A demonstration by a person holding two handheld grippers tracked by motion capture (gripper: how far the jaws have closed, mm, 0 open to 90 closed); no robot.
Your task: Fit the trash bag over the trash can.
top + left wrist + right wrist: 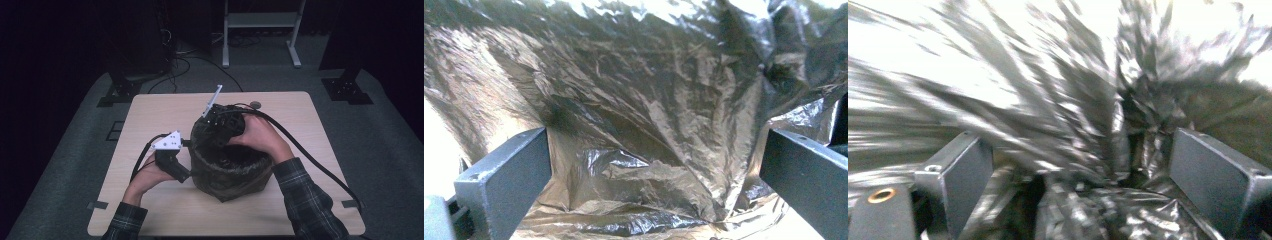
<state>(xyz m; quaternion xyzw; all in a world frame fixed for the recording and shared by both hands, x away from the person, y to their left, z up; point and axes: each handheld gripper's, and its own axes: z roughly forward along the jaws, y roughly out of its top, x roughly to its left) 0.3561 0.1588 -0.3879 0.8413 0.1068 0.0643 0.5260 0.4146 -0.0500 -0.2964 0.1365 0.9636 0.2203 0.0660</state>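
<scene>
Both sets of fingers gape with nothing held, the left gripper [186,159] beside the crinkled bag [227,172], the right gripper [223,125] inside it.

Dark plaid flannel sleeves [300,192] are worn on both forearms. The left gripper [172,157] is built in black with a white three-cornered plate on top. A thick black cable [305,150] is trailed from the right gripper [222,122].

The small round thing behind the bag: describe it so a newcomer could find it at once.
Start at the light wooden table and find the dark crinkled plastic bag standing open at its middle. Just beyond the bag, near the table's far edge, lies a small round grey disc. It is flat and loose on the wood.
</scene>
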